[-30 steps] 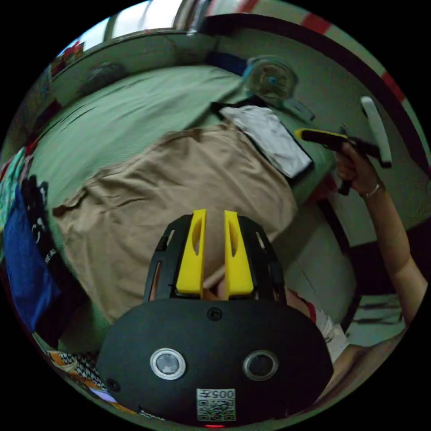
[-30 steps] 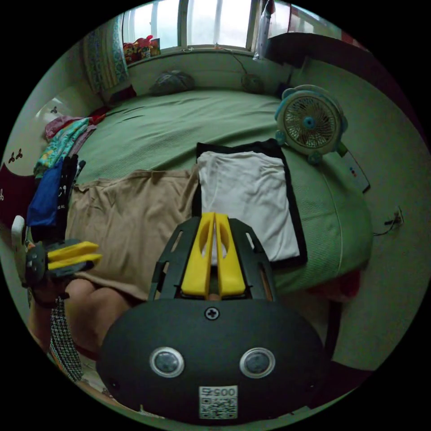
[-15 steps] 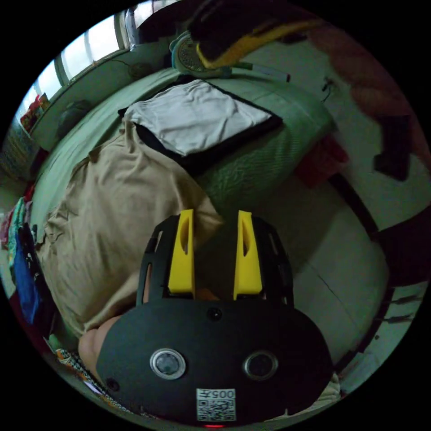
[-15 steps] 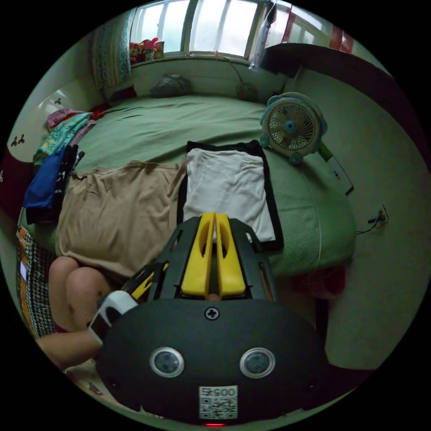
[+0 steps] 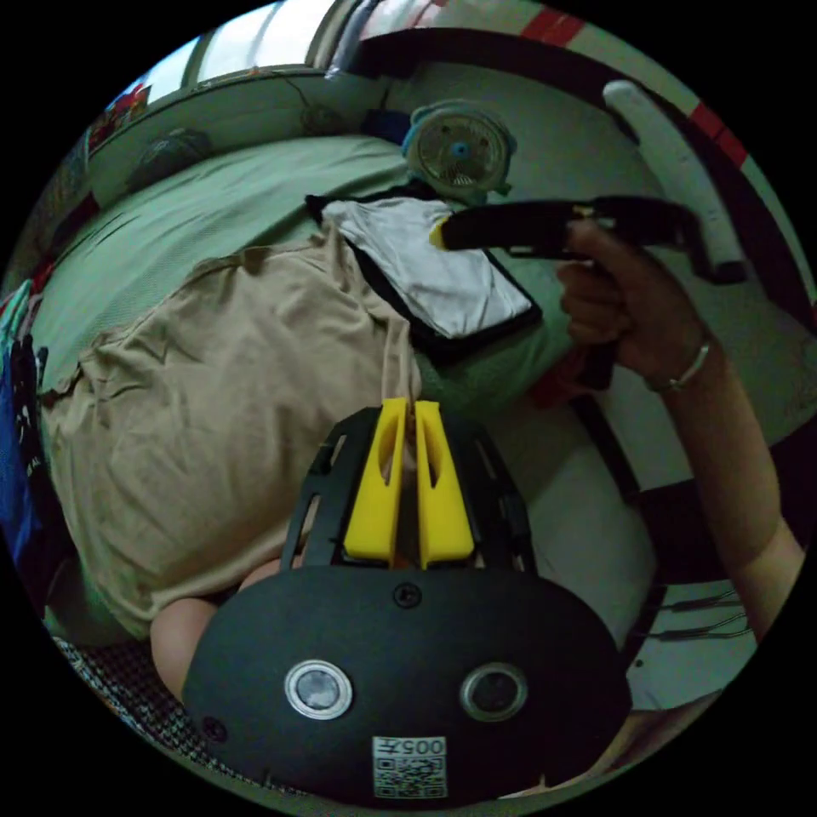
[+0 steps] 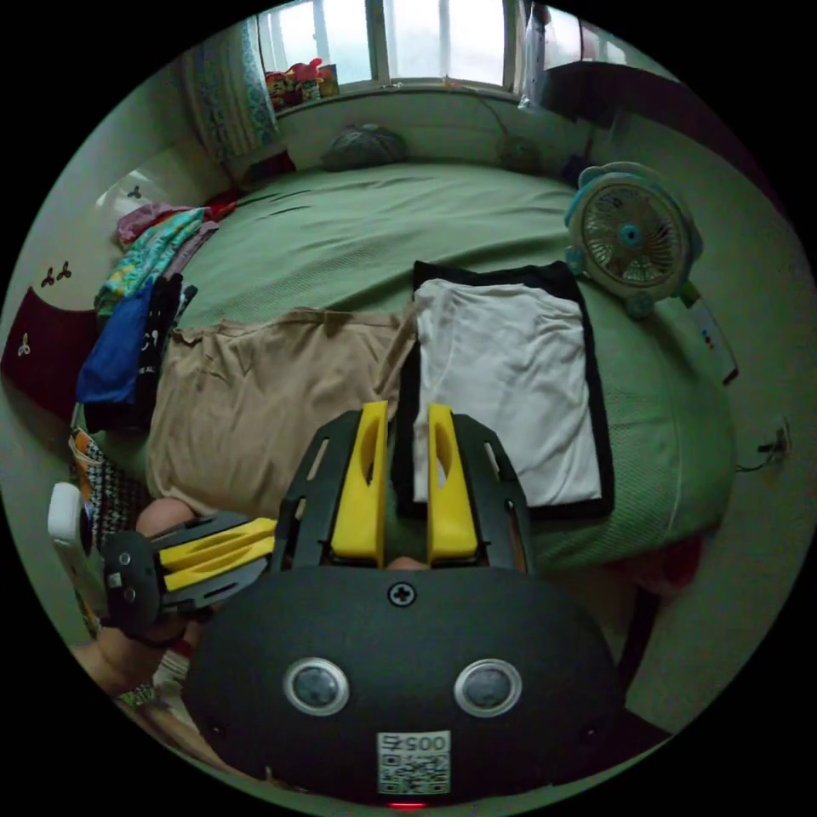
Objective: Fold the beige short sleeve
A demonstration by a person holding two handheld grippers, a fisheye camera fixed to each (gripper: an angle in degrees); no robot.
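Green textured bedspread (image 6: 357, 230) covers a bed under a window; the flat beige short-sleeve shirt (image 6: 264, 400) lies spread at the near edge, its right side touching a folded white garment on a black one (image 6: 502, 383), with a small teal table fan (image 6: 631, 234) beyond and a pile of blue and patterned clothes (image 6: 128, 340) just left of the shirt. Left gripper (image 5: 409, 408) has its yellow jaws almost together at the shirt's near right corner; cloth appears to run up between the tips, but a firm grip on it can't be confirmed. In the right gripper view that tool (image 6: 217, 551) hangs off the bed's near edge. Right gripper (image 6: 402, 413) is parted with nothing between its jaws, held above the seam between shirt and white stack; the left gripper view shows it (image 5: 442, 234) over the white garment. For a clean fold, likely pinch hem and shoulder on one side and carry both across evenly, keeping the cloth taut. Open bedspread lies behind the shirt; the sides are crowded, so fold inward and avoid dragging the white stack.
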